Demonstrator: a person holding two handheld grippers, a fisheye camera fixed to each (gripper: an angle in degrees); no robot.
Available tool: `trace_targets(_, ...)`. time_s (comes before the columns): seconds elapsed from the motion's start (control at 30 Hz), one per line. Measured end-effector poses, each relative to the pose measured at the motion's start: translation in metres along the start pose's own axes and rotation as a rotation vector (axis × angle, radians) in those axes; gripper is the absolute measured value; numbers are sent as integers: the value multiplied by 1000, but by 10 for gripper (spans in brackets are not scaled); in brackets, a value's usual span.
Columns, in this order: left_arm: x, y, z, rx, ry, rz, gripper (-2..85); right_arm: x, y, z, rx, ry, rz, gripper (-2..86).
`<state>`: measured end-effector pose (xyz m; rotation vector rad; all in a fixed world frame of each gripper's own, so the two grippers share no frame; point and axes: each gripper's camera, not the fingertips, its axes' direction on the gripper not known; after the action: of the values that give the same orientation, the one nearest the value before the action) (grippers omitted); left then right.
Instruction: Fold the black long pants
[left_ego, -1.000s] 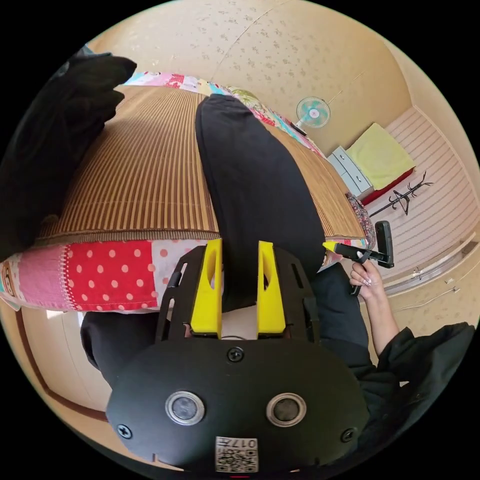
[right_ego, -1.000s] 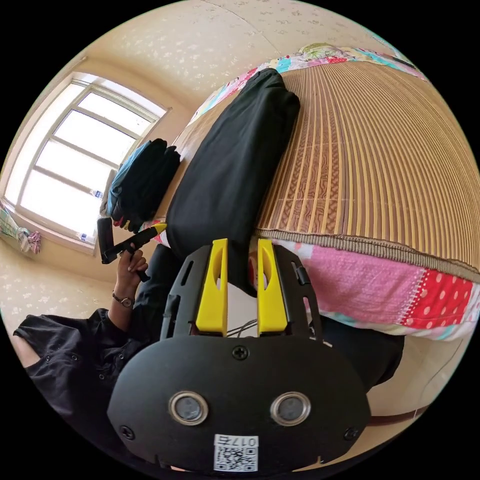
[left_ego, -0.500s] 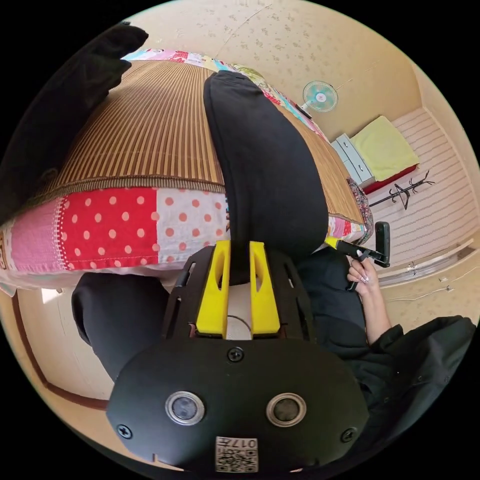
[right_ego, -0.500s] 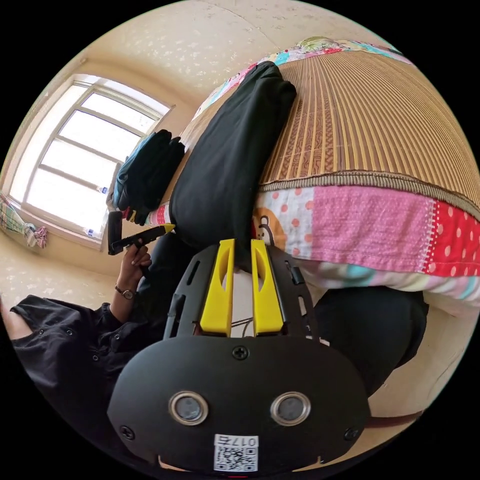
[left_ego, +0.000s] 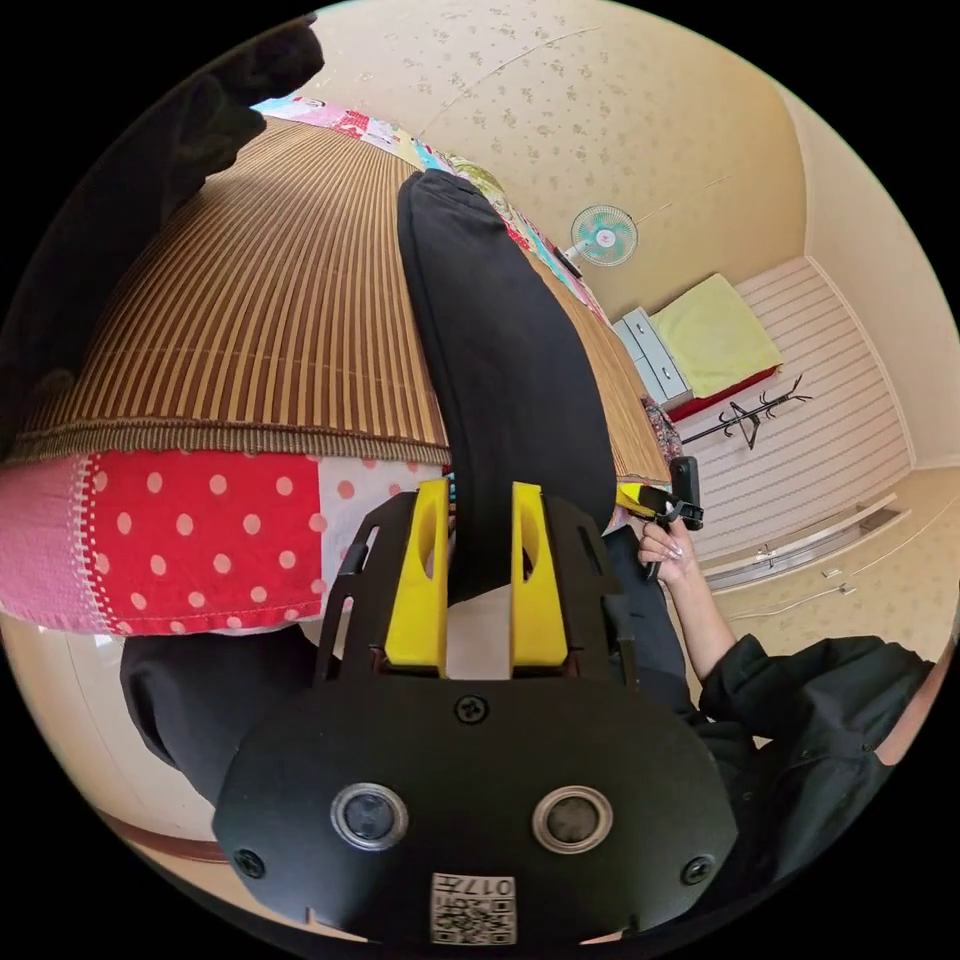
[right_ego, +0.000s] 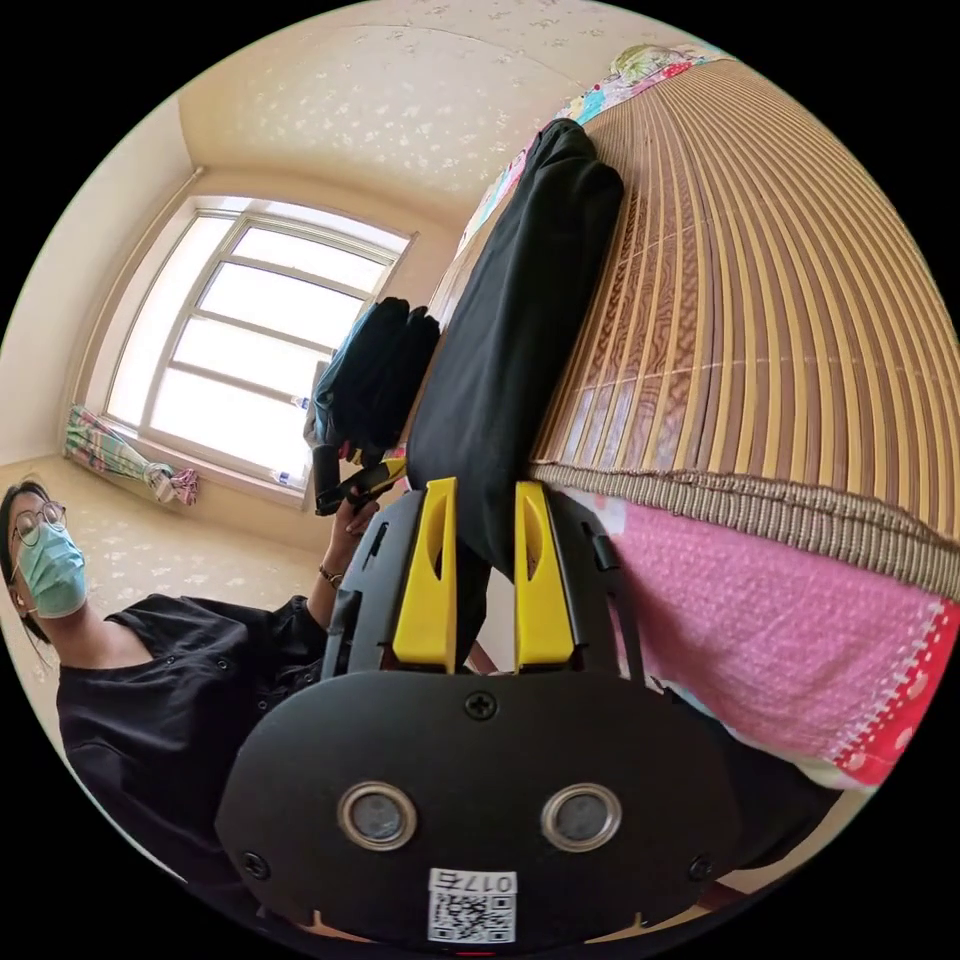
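Note:
The black long pants (left_ego: 500, 340) lie as one long narrow strip on the bamboo mat (left_ego: 270, 330), and their near end hangs over the bed's edge. That end sits between the yellow jaws of my left gripper (left_ego: 480, 492), which stand apart and are open. In the right gripper view the same pants (right_ego: 510, 330) drop over the mat's edge between the jaws of my right gripper (right_ego: 485, 490). It is open too, with a pale gap beside the cloth. A hand holds the right gripper (left_ego: 660, 500) at the pants' other corner. The left gripper (right_ego: 360, 485) is also hand-held.
A patchwork quilt (left_ego: 200, 540) hangs below the mat (right_ego: 760, 330). A pile of dark clothes (right_ego: 375, 380) sits on the bed by the window (right_ego: 250, 350). A fan (left_ego: 603, 235), drawers (left_ego: 650, 355) and a coat rack (left_ego: 745, 415) stand beyond. The person (right_ego: 150, 680) is close to the bed.
Half a second ago both grippers' jaws were pinched close on the pants' end and held lower. Now both pairs of jaws stand wide again and have come back up toward the mat's edge.

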<state>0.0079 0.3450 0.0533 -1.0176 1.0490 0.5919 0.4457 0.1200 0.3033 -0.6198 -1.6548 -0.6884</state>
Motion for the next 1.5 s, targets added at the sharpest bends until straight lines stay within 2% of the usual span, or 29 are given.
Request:
trace_targets(0.23, -8, 3, -15, -32, 127, -47, 40, -7, 19, -13, 22, -17, -18, 35)
trace_targets(0.3, -3, 10, -30, -6, 210, -12, 38, -13, 29, -25, 58, -91, -36, 32)
trace_targets(0.37, 7, 20, -61, 67, 417, 30, 37, -32, 45, -51, 150, -251, -110, 30)
trace_targets(0.4, 12, 21, -70, 88, 464, 49, 37, -40, 49, -59, 171, -282, -136, 29)
trace_targets(0.47, 47, 25, -117, 185, 559, 178, 37, -86, 58, -92, 240, -329, -283, 27)
trace_targets(0.77, 223, 11, -297, 539, 676, 610, 38, -327, 67, -215, 369, -239, -784, 24)
trace_targets(0.93, 287, 0, -345, 713, 725, 698, 38, -412, 71, -257, 500, -216, -950, 21)
trace_targets(1.03, 302, -29, -351, 721, 663, 642, 37, -441, 57, -265, 565, -82, -935, 20)
trace_targets(1.23, 284, -106, -313, 659, 506, 421, 36, -416, -35, -243, 528, 121, -685, 19)
trace_targets(1.33, 280, -154, -295, 646, 341, 382, 36, -408, -77, -229, 539, 197, -645, 19)
trace_targets(1.5, 243, -246, -239, 461, 290, 212, 37, -374, -159, -190, 506, 422, -466, 20)
